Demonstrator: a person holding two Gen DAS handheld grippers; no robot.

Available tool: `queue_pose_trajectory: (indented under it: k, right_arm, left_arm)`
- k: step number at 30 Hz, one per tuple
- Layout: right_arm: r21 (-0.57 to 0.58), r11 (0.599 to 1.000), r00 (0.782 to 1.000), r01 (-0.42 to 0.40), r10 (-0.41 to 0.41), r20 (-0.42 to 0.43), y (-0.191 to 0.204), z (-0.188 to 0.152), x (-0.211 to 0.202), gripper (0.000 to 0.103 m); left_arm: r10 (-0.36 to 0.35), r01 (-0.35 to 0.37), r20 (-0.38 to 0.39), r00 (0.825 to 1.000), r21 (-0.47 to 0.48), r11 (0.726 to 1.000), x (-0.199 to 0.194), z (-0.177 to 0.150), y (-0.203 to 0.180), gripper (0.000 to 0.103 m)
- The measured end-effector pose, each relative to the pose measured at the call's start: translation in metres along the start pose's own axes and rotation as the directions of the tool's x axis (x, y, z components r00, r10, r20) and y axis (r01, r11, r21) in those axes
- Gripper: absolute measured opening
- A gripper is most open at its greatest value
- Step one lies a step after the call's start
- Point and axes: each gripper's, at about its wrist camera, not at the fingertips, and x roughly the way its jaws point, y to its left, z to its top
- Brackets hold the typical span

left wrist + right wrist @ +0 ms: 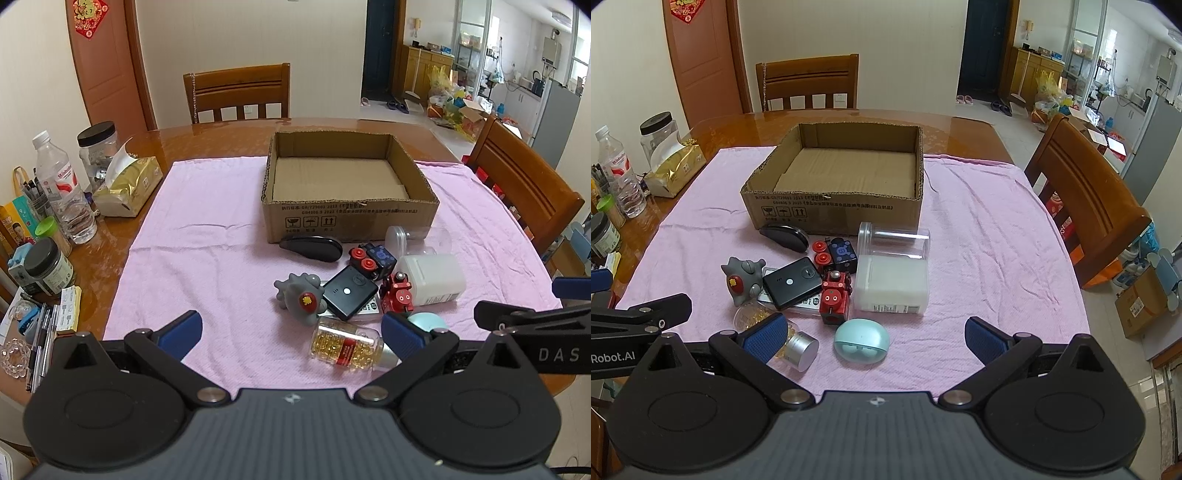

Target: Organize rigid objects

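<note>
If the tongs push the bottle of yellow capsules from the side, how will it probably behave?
The capsule bottle lies on its side and looks round, so it would probably roll on the pink cloth. Its clear wall looks smooth, perhaps slippery. It looks nearly full, so likely weighty for its size.

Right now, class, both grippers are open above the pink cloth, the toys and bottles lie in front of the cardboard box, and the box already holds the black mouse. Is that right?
One thing is wrong: the cardboard box is empty, as the right wrist view shows. The black mouse lies on the pink cloth against the box's front wall. The rest stands.
</note>
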Motion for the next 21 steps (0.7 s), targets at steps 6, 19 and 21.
queue_pose_trajectory:
  k: [6, 19, 21]
  right_arm:
    - [0.004, 1.000, 1.000, 0.001, -0.001, 0.004, -0.0010, 0.0009, -0.0003, 0.103]
    - [0.003, 1.000, 1.000, 0.002, -0.002, 0.009, -0.0037, 0.0043, -0.0021, 0.103]
    - [0.003, 1.000, 1.000, 0.002, -0.002, 0.009, -0.0037, 0.0045, -0.0023, 0.103]
  left_arm:
    - [-0.001, 0.001, 0.004, 1.000, 0.004, 1.000, 0.0003, 0.0019, -0.0013, 0.102]
    - [-0.003, 0.003, 0.007, 1.000, 0.010, 1.000, -0.0008, 0.0051, -0.0045, 0.102]
    - [-0.003, 0.003, 0.007, 1.000, 0.011, 1.000, -0.0011, 0.0053, -0.0046, 0.102]
